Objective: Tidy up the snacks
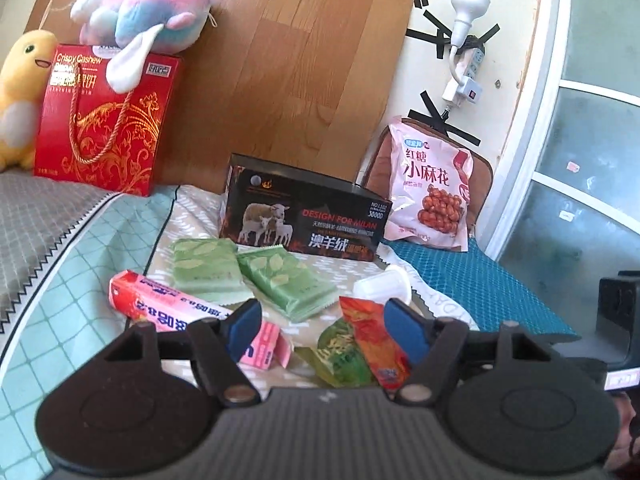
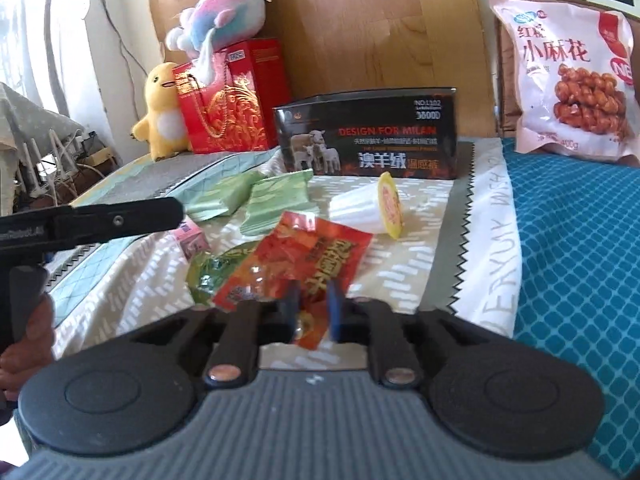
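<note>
Bed (image 2: pixel 576 240), covered in a teal lattice cloth with a pale dashed cloth (image 2: pixel 404 256) laid over its middle. Items on it:

- Black open-topped box (image 1: pixel 308 216), printed with sheep and "DESIGN FOR MILAN", standing upright at the back of the pale cloth.
- Two green leaf-print snack packets (image 1: pixel 248 276), lying side by side and touching, just in front of the box.
- Pink and red long carton (image 1: pixel 192 316), lying flat to the left of the green packets.
- Red-orange snack pouch (image 2: pixel 316 264), overlapping a green foil snack pouch (image 2: pixel 212 272) at the near edge of the pale cloth.
- White jelly cup with yellow lid (image 2: pixel 368 210), tipped on its side, between the red-orange pouch and the box.
- Pink bag of fried dough twists (image 2: pixel 568 76), leaning upright on a brown cushion at the far right.
- Red gift box with cord handle (image 1: pixel 108 120), far left, with a pastel plush toy (image 1: pixel 148 12) on top and a yellow plush chick (image 1: pixel 20 96) beside it.

Left gripper (image 1: pixel 322 328): blue-padded fingers spread wide, poised above the two pouches, nothing between them.

Right gripper (image 2: pixel 314 312): fingers drawn narrow, pinching the near end of the red-orange pouch.
</note>
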The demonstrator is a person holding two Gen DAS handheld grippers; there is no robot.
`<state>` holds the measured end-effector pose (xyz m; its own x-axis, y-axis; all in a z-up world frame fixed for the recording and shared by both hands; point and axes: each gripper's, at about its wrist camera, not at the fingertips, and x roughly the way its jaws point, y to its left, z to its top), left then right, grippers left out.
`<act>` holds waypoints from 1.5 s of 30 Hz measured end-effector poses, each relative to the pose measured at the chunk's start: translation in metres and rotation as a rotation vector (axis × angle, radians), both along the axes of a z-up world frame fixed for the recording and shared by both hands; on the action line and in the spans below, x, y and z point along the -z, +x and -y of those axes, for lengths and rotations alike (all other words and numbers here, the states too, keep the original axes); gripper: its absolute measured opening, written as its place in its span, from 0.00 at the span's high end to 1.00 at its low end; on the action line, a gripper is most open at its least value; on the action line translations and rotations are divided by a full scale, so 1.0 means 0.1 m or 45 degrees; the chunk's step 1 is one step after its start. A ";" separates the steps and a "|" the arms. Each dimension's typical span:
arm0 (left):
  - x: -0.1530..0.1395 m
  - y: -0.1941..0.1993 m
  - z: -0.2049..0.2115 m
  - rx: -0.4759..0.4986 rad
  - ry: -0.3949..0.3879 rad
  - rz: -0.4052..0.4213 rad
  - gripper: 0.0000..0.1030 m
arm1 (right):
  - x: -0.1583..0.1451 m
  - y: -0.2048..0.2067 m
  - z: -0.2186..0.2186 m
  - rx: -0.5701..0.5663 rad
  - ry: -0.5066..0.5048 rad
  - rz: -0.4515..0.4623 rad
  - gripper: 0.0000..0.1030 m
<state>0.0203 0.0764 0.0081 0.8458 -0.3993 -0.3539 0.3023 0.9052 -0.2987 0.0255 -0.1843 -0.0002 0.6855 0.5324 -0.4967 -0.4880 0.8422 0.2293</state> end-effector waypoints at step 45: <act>0.04 0.08 0.86 0.430 0.168 -0.280 0.48 | -0.03 -0.65 0.44 -0.269 0.104 -0.118 0.91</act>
